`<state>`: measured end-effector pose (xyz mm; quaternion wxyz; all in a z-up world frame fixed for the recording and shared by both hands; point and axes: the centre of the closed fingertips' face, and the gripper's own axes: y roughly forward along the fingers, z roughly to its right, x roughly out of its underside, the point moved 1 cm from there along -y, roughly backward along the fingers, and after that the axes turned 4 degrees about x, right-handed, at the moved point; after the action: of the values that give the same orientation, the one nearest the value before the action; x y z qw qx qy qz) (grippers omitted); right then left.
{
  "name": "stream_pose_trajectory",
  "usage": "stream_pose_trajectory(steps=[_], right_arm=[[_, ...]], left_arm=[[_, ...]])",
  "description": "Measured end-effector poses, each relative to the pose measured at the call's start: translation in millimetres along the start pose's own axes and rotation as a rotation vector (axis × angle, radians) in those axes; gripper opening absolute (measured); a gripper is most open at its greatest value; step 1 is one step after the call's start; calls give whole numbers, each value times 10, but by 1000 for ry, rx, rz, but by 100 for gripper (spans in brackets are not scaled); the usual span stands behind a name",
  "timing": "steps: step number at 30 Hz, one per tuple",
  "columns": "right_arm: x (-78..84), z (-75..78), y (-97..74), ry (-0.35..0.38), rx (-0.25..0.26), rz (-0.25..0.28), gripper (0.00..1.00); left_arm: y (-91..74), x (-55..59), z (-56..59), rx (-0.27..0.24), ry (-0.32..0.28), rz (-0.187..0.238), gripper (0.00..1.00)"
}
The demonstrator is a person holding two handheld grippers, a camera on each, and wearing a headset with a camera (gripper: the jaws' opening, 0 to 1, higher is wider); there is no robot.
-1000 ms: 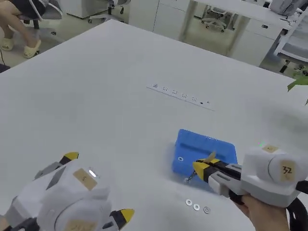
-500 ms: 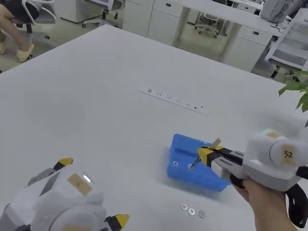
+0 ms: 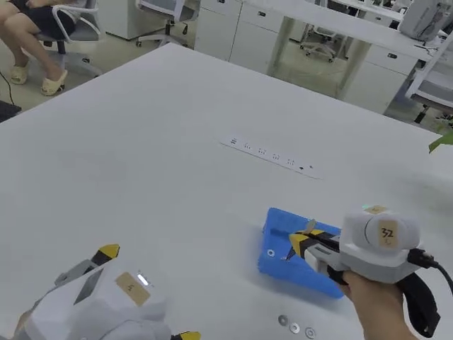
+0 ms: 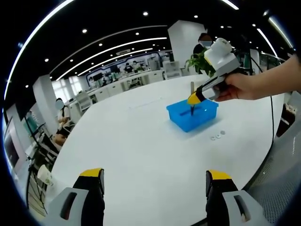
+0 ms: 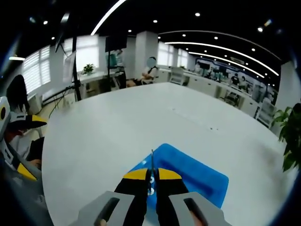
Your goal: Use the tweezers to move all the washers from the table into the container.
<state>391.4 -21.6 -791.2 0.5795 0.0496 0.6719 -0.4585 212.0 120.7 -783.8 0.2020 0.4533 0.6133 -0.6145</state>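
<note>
— Washers [image 3: 296, 328], where are they?
— Three in a short row on the table [image 3: 141, 163], near its front edge twd the right corner. They sit just beside the blue container [image 3: 320, 278], on its near side, not touching it.
— Any in the container?
— One small ring shows at its near-left corner in the head view. Can't tell if it lies inside or on the wall.
— Right hand-held gripper [image 3: 294, 245]?
— Over the container. Jaws nearly together, pinched on the tweezers [image 3: 308, 227]. The tweezers stand about upright in the left gripper view, tips down inside the container's walls.
— Anything in the tweezer tips?
— Too small to tell.
— Left hand-held gripper [image 4: 155, 176]?
— At the table's front-left, well apart from the container. Jaws wide open, nothing betw. them, yellow tips over bare table.
— Container vs. the rest of the table?
— Right of centre, closer to the front edge than the back. A strip of sockets [image 3: 272, 154] is set in the tabletop behind it, twd the middle.
— Anyone else?
— A person [image 3: 35, 28] sits on a chair past the far-left corner.
</note>
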Motion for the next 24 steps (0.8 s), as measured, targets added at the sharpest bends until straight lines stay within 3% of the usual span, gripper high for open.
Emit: stream_pose_trajectory(steps=[3, 13, 22, 24], right_arm=[[36, 6, 19, -15, 3, -7, 1], [94, 41, 37, 55, 1, -5, 2], [237, 6, 76, 35, 5, -40, 2], [209, -3, 70, 33, 8, -30, 2]], left_arm=[[4, 10, -2, 0, -1, -6, 91], [-3, 1, -19, -8, -7, 1, 91], [-3, 12, -28, -12, -10, -5, 90], [-5, 9, -30, -14, -7, -3, 90]])
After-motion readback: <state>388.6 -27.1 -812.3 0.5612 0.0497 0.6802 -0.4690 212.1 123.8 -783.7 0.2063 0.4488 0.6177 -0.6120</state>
